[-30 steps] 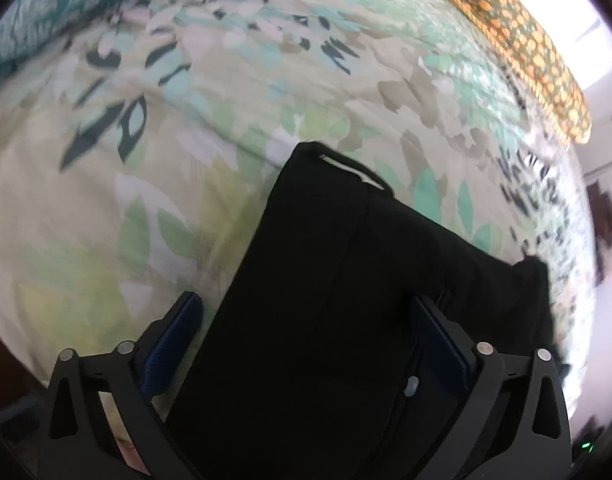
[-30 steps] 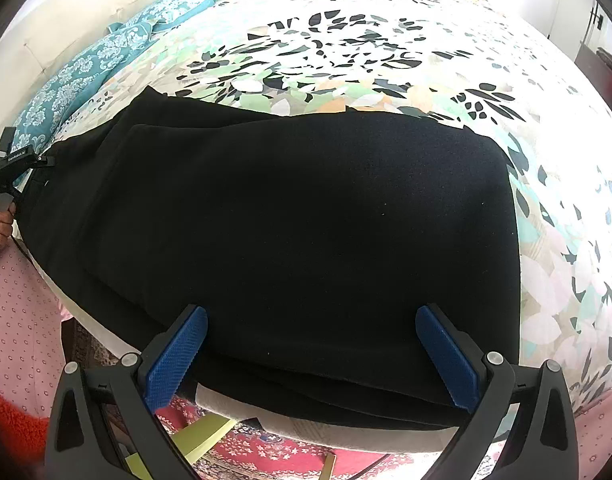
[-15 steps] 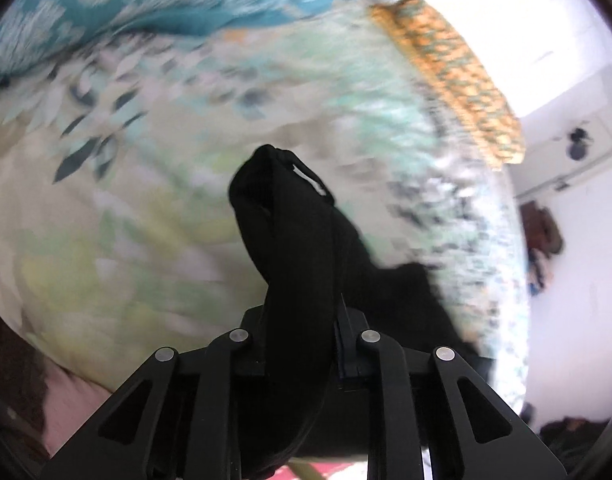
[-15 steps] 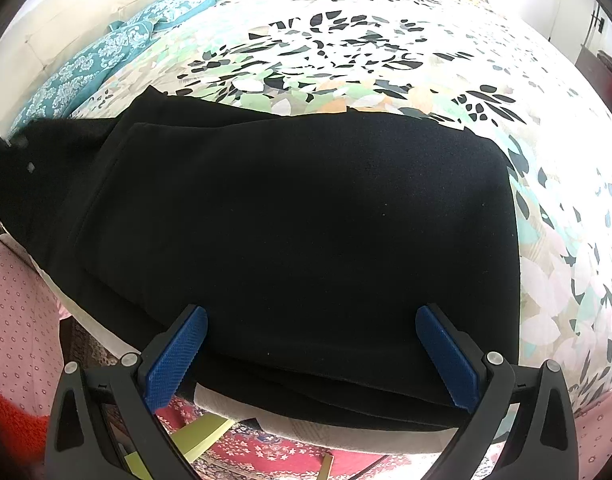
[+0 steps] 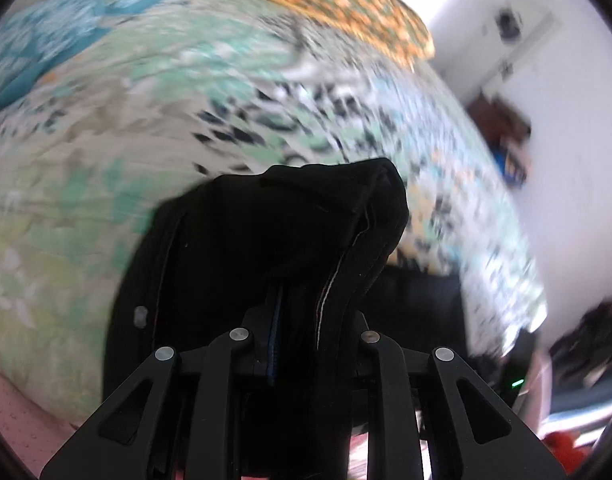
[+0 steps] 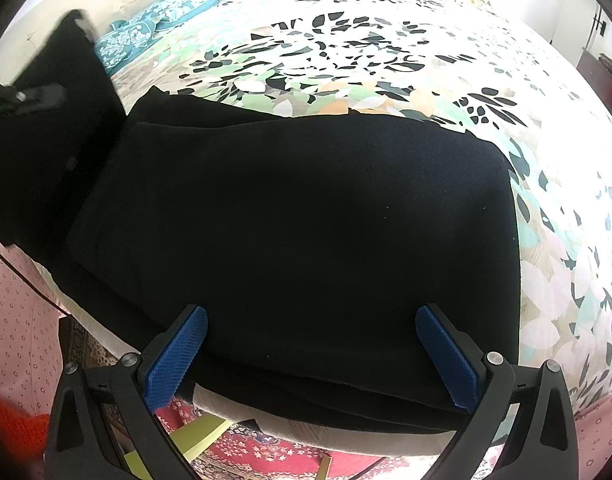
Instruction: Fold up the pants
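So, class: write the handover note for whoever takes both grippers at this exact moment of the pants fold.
Left gripper: shut on one end of the black pants, raised off the floral bedspread.
Right gripper: open, blue fingers either side of the near edge of the pants, gripping nothing.
Pants: most of the cloth lies flat along the near edge of the bed; only the left end is up.
Done: that end is gripped and raised.
Left: probably carry the end across the flat part, lay it down, release, smooth.
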`<state>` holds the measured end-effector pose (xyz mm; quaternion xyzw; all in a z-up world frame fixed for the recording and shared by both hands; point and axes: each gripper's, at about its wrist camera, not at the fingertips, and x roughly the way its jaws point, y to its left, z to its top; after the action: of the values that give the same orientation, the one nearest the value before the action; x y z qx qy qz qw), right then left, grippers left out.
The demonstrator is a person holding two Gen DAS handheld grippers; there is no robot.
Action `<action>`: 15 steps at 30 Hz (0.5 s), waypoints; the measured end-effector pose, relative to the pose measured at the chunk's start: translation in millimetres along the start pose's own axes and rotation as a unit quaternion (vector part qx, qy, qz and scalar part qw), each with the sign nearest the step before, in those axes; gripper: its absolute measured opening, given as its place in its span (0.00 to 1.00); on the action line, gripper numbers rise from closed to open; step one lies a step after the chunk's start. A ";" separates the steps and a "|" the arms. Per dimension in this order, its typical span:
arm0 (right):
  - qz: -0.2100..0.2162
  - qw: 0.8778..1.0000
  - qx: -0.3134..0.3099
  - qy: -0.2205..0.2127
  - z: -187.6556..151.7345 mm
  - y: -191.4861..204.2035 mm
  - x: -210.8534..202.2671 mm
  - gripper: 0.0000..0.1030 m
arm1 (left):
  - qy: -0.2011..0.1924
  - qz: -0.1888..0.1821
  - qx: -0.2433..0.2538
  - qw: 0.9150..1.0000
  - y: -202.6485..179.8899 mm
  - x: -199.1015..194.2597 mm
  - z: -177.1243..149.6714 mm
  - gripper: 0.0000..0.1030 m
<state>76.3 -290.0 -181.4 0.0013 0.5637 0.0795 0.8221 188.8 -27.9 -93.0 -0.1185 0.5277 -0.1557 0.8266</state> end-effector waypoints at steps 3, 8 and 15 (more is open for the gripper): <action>0.001 1.000 0.000 -0.001 -0.3 0.4 0.0 1.00 | 0.032 0.012 0.030 0.999 -22.8 26.4 -13.0 0.24; 0.002 1.000 -0.002 -0.002 -0.4 0.2 -0.4 1.00 | 0.090 -0.059 0.019 0.994 -41.2 48.6 -18.4 0.42; 0.002 1.000 -0.002 -0.004 -1.1 0.1 -0.1 1.00 | -0.076 -0.075 -0.023 0.994 15.6 -58.8 19.0 0.86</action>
<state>75.2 -290.0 -181.7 0.0014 0.5605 0.0824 0.8240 184.9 9.5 -41.6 -0.1880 0.4564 -0.1954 0.8475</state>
